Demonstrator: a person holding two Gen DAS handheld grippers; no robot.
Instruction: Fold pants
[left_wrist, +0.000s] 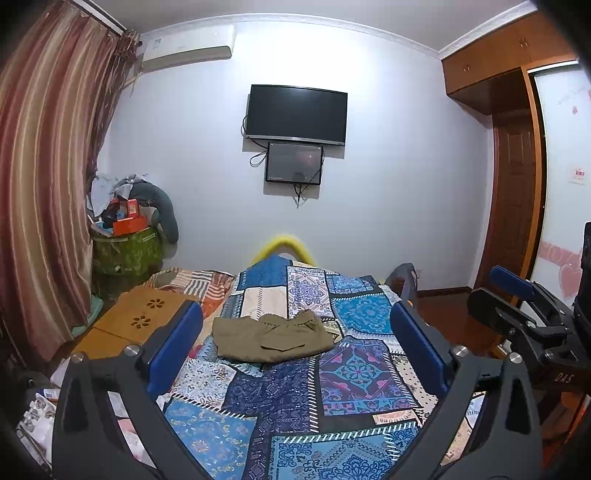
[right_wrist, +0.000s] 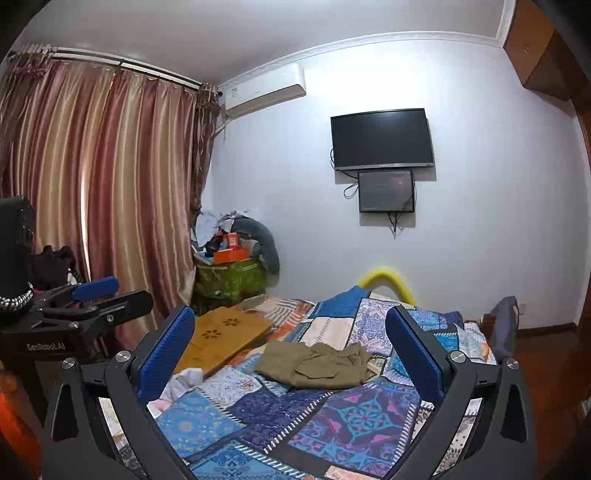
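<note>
left gripper (left_wrist: 295, 332): fingers spread wide, grasping nothing, above the quilt (left_wrist: 354, 387)
right gripper (right_wrist: 291, 332): fingers released too, nothing between them
pants (left_wrist: 271, 339): olive, folded up, lay on quilt, apart from both grippers

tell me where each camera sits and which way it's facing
Left wrist: on the left gripper, above the near end of the bed, facing the olive pants and the wall TV; its open blue fingers frame the view, and the right gripper shows at the right edge.
Right wrist: on the right gripper, beside it and facing the same way; the left gripper shows at the left edge.
Shared: pants, patchwork quilt, TV, curtain.
</note>
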